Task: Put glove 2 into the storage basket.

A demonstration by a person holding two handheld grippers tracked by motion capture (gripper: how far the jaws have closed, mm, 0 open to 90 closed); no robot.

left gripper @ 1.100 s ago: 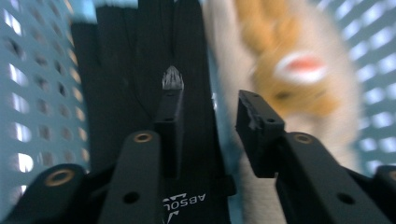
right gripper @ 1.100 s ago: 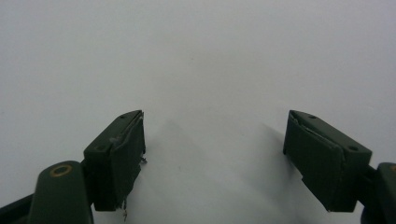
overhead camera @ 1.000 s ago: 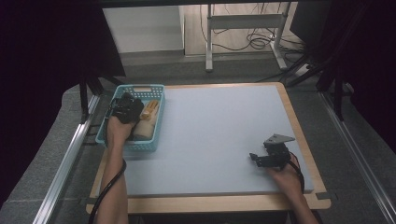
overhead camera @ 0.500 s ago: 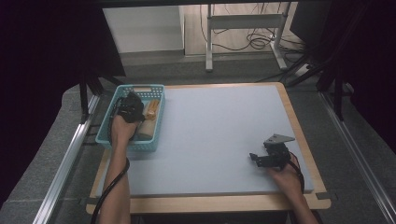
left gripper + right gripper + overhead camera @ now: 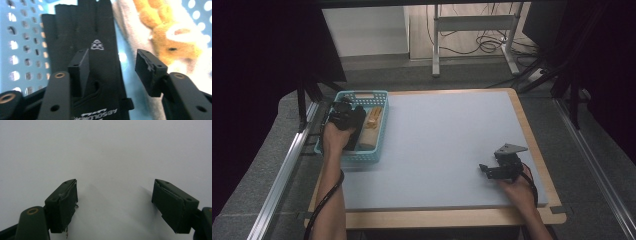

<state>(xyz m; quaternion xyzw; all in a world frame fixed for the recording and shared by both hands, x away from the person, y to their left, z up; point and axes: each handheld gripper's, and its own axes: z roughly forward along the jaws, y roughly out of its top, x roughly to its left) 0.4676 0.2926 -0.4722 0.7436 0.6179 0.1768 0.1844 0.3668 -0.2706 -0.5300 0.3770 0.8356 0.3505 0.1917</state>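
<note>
**Left gripper parted over the glove in the basket**

Grey matting point(image 5: 447, 150) covers the table. At its far left corner, the left gripper point(image 5: 112, 66) hangs inside a blue perforated basket point(image 5: 382, 125), its jaws having just been opening and now partly apart, gripping nothing. Directly beneath them lies a black fingerless glove point(image 5: 100, 32); a tan plush toy point(image 5: 172, 37) sits just beside. The right gripper point(image 5: 113, 202) rests open and empty over bare mat.

Left gripper point(image 5: 112, 72) jaws just opened over black glove point(image 5: 95, 32) in blue basket point(image 5: 326, 145).
</note>
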